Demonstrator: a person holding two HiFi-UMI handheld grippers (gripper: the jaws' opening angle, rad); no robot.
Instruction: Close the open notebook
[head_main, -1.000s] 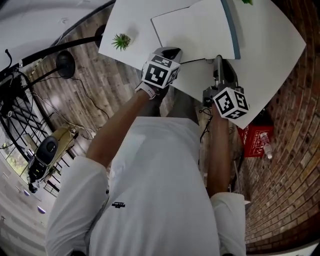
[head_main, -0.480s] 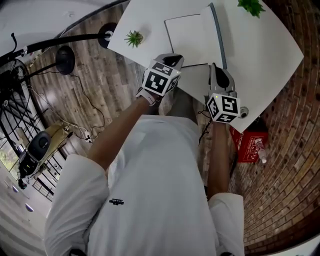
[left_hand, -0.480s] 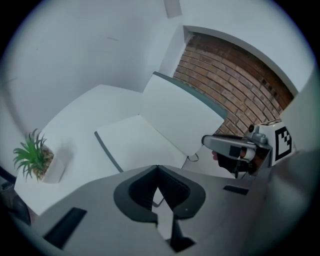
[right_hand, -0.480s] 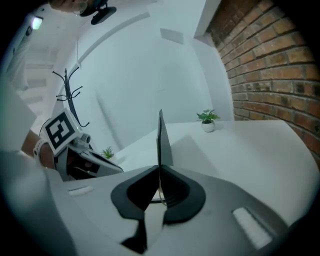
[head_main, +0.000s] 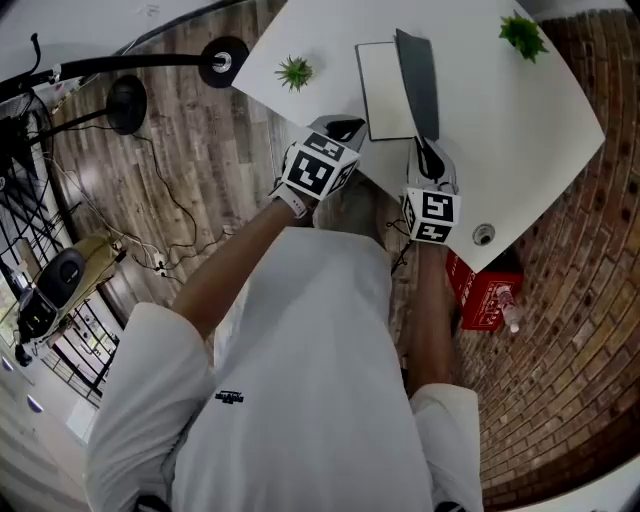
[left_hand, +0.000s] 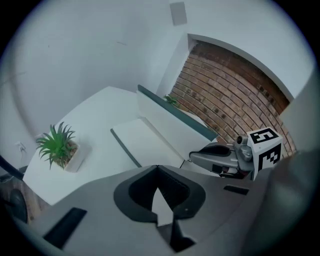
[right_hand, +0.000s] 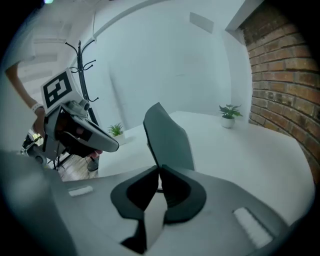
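The notebook (head_main: 380, 90) lies on the white table (head_main: 520, 120). Its white left page is flat and its grey cover (head_main: 418, 80) stands nearly upright over the spine. My right gripper (head_main: 428, 152) is at the cover's near edge and is shut on it. In the right gripper view the cover (right_hand: 167, 140) rises straight from the closed jaw tips of the right gripper (right_hand: 159, 171). My left gripper (head_main: 342, 128) is shut and holds nothing, just off the page's near left corner. The left gripper view shows the page (left_hand: 150, 145) and the raised cover (left_hand: 172, 121).
A small potted plant (head_main: 295, 72) stands left of the notebook and another (head_main: 522, 35) at the far right. A cable hole (head_main: 483, 236) sits near the table's right corner. A red box (head_main: 482, 290) lies on the floor by the brick wall. A coat stand's base (head_main: 222, 60) is at the left.
The grey cover has swung up from lying flat on the right to nearly upright, with my right gripper rolling along with it. The left gripper stays near the page's corner.
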